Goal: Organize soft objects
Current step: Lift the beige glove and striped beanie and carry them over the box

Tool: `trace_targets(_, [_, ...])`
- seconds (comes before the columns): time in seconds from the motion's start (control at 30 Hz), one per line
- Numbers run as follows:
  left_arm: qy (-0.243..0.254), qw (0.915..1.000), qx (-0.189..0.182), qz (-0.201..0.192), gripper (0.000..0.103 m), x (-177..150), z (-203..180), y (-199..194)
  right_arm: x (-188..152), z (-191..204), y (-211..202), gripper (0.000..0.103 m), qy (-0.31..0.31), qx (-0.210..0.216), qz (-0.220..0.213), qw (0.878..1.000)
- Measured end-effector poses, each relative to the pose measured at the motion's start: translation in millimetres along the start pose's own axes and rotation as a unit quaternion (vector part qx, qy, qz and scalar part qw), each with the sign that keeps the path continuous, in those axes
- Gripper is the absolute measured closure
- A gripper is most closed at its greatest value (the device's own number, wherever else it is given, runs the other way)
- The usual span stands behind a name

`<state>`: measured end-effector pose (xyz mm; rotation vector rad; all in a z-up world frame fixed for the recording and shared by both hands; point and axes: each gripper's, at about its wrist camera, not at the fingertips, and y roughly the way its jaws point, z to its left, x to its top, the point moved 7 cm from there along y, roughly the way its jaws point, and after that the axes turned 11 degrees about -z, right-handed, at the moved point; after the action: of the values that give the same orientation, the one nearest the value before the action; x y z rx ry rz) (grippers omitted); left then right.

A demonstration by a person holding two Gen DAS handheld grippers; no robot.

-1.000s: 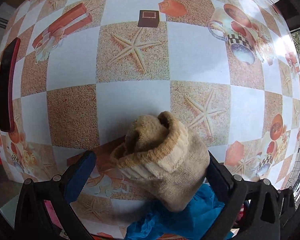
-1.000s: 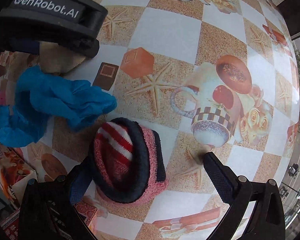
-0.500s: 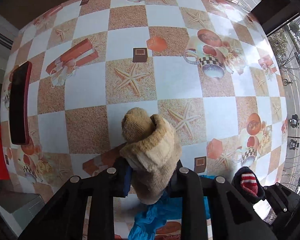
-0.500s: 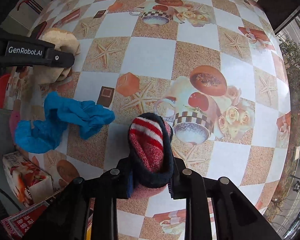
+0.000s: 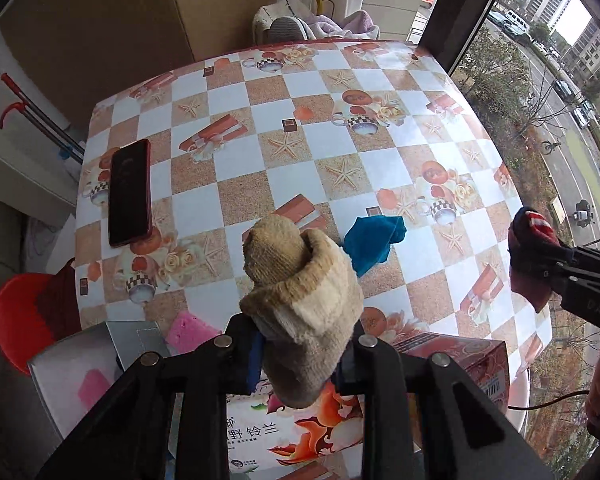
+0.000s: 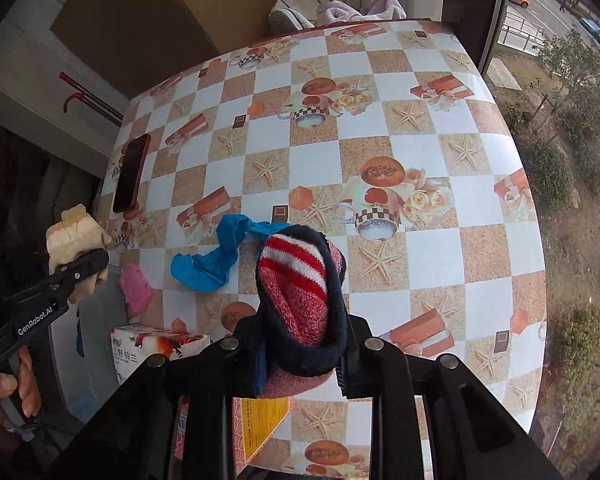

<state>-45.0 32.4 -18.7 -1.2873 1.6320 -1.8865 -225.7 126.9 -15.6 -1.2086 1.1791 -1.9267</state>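
Note:
My left gripper (image 5: pixel 300 344) is shut on a rolled beige knit sock (image 5: pixel 300 296), held well above the table; it also shows in the right wrist view (image 6: pixel 74 236). My right gripper (image 6: pixel 300 352) is shut on a rolled red, white and navy striped sock (image 6: pixel 300 296), also lifted; it shows at the right edge of the left wrist view (image 5: pixel 530 248). A crumpled blue cloth (image 5: pixel 370 240) lies on the checkered tablecloth (image 5: pixel 324 168), also seen in the right wrist view (image 6: pixel 212 264). A pink soft piece (image 6: pixel 136 286) lies near the table's left front edge.
A dark phone in a red case (image 5: pixel 129 192) lies at the table's left side. A printed tissue box (image 5: pixel 380 408) sits at the near edge, beside a grey open box (image 5: pixel 96 360) with pink items. A red stool (image 5: pixel 16 312) stands left of the table. Window at right.
Both grippers closed on their socks, then lifted them high and back from the table. The blue cloth stayed on the table.

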Motion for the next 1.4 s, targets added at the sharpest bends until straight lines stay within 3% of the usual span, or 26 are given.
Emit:
trace_targets(0.3, [-0.023,0.9994,-0.014,-0.022,0.075,-57,45,-68,-23,81,-50,0.076,-0.01,0.016,-0.03,0.999])
trace_targets(0.57, [-0.055,0.9974,0.034,-0.029,0.075,-111,114,-104,-63,193,-33,0.076,-0.077,0.073,0.015,0.994])
trace_targets(0.7, [-0.085,0.9943,0.059,-0.025,0.075,-142,146,-117,-79,251,-19,0.076,-0.137,0.1,0.044,0.984])
trace_targets(1.0, [-0.139,0.986,0.09,-0.017,0.075,-188,185,-132,-97,355,-8,0.076,-0.27,0.135,0.058,0.952])
trace_targets(1.2, [-0.151,0.9836,0.097,-0.018,0.075,-199,192,-136,-117,383,0,0.076,-0.299,0.144,0.078,0.94])
trace_targets(1.4, [-0.147,0.9847,0.092,-0.015,0.075,-201,190,-134,-123,382,6,0.076,-0.305,0.133,0.087,0.939])
